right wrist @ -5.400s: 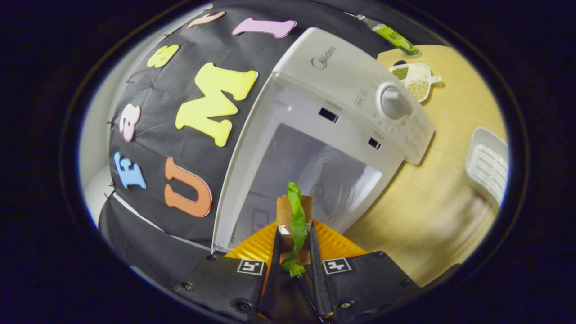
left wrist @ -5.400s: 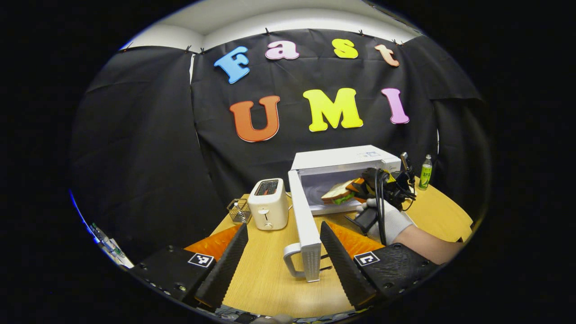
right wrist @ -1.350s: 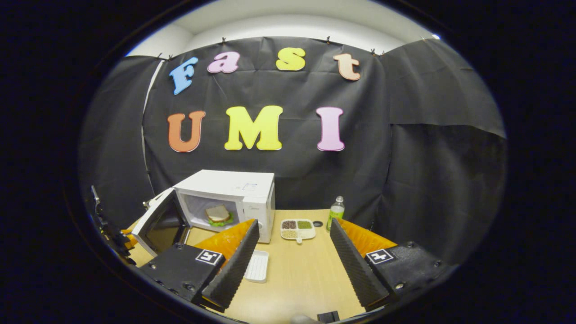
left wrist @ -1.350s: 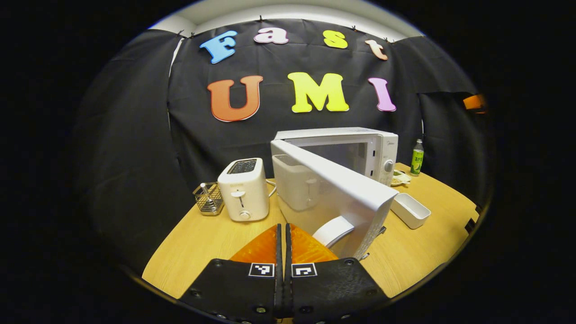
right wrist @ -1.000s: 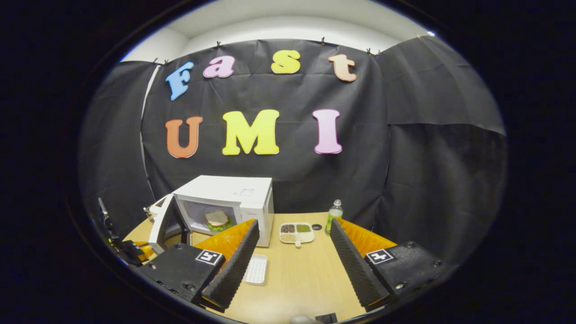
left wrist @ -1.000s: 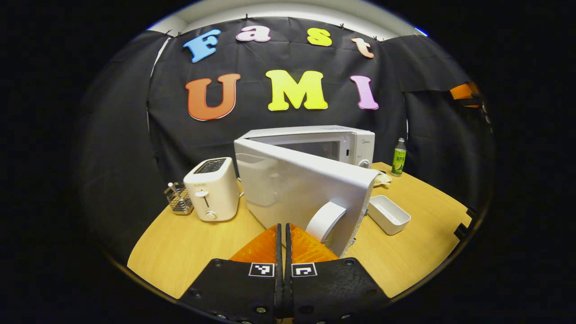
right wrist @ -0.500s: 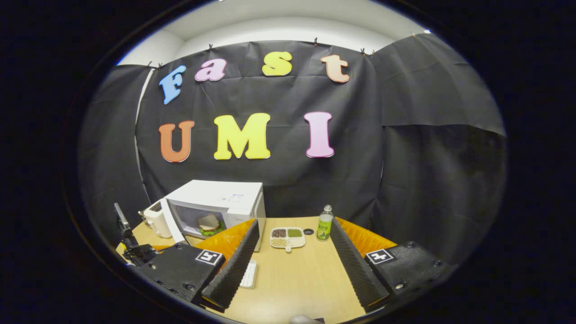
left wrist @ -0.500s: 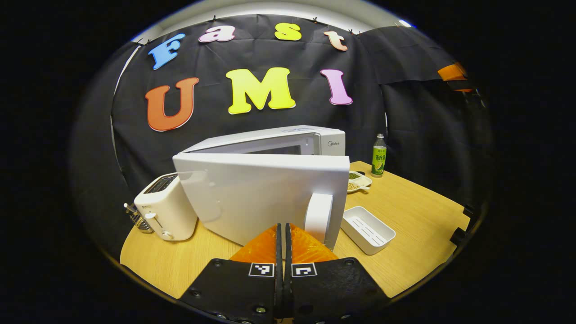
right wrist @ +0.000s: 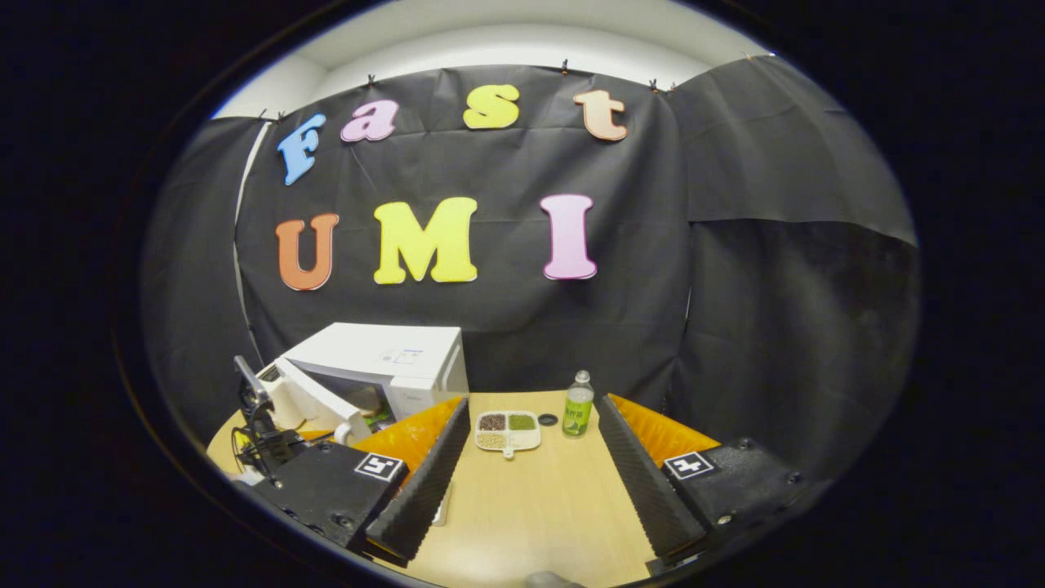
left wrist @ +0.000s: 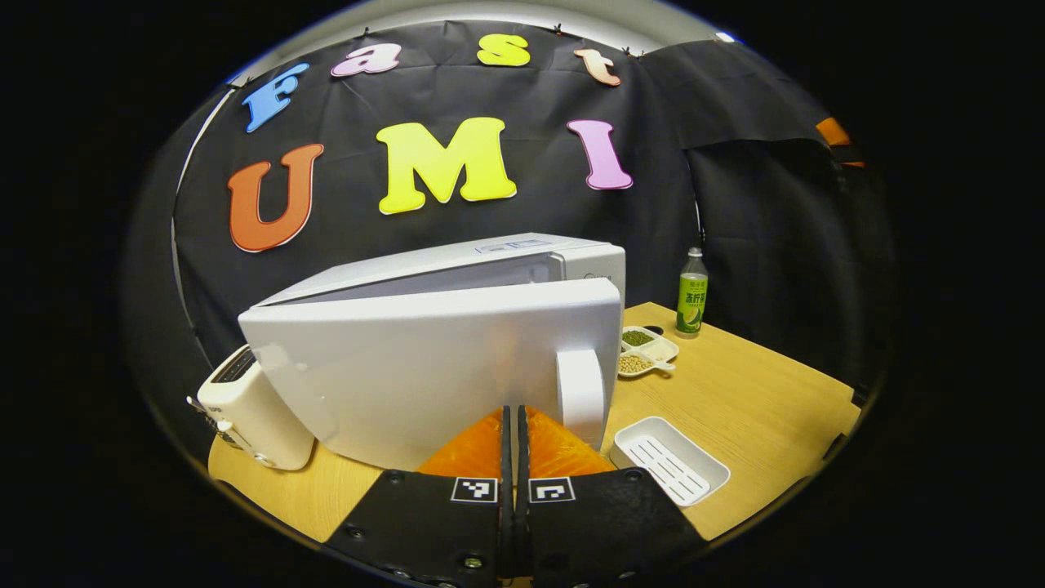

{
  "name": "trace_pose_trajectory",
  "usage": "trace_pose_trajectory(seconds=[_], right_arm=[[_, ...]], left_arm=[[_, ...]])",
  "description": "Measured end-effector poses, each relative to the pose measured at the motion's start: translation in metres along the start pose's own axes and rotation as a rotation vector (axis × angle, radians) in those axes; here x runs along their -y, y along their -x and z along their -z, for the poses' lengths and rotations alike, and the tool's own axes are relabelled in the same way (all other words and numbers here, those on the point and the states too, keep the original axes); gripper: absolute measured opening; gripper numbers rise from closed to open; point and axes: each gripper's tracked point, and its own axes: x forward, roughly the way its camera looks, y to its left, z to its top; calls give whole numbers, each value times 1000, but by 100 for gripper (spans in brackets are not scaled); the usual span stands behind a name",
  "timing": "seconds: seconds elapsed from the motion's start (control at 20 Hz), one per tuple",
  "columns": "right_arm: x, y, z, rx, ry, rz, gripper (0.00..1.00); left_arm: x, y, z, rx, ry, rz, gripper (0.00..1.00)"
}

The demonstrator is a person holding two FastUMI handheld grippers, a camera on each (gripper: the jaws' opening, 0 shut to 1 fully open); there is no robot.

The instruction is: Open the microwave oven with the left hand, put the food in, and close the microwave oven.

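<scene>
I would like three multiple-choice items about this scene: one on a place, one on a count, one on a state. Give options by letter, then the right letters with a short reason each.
1. Where does the green bottle stand?
A. on top of the toaster
B. on the table, right of the divided dish
C. inside the white tray

2. How many compartments of the divided dish hold something?
A. one
B. five
C. three

3. How is the microwave door?
A. nearly closed, a gap remaining
B. swung fully open
C. taken off

Answers:
1 B: the green bottle stands on the table beside the divided dish.
2 C: three fillings show in the right gripper view.
3 A: the microwave door stands at a narrow angle to the microwave, the shut left gripper at it.
</scene>
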Motion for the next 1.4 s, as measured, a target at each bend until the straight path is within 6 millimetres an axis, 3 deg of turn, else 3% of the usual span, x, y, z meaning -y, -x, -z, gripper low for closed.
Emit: trace_pose_trajectory(seconds=[0.35, 0.4, 0.5, 0.55, 0.6, 0.65, 0.9, 0.95, 1.0, 1.05, 1.1, 1.15, 1.25, 1.3, 1.35, 1.4], right_arm=[[-1, -11, 5, -20, -4, -5, 92], [1, -13, 7, -26, -8, -1, 100], [3, -17, 9, -38, -14, 5, 100], [3, -21, 12, -45, -14, 4, 92], [3, -24, 13, -51, -12, 5, 100], [3, -26, 13, -54, -11, 4, 92], [-2, -38, 17, -67, -20, -10, 92], [-3, -39, 16, -68, -24, -16, 100], [-6, -40, 17, -69, -24, -21, 100], [-7, -41, 16, -68, -20, -24, 92], [-7, -42, 16, -66, -16, -25, 100], [-8, -43, 14, -64, -12, -27, 92], [-9, -44, 14, -63, -8, -27, 92], [-9, -44, 15, -62, -10, -27, 100], [-9, -45, 15, -63, -12, -28, 92], [-12, -45, 16, -64, -11, -34, 100]], left_arm=[[1, -53, -13, 7, 18, -9, 0], [1, -61, -13, 6, 25, -9, 0], [4, -71, -14, 4, 35, -13, 0], [4, -76, -16, 5, 39, -10, 0], [3, -81, -17, 4, 42, -15, 0], [2, -81, -17, 4, 49, -19, 0], [4, -82, -17, 2, 56, -28, 0], [3, -82, -17, 1, 60, -33, 0], [3, -83, -18, -1, 67, -38, 0], [4, -82, -17, -1, 71, -41, 0], [5, -81, -17, 0, 75, -42, 0], [4, -81, -18, -1, 79, -42, 0], [5, -82, -16, 0, 83, -42, 0], [4, -82, -18, 2, 82, -43, 0], [3, -83, -19, 6, 82, -44, 0], [3, -84, -18, 7, 86, -48, 0]])
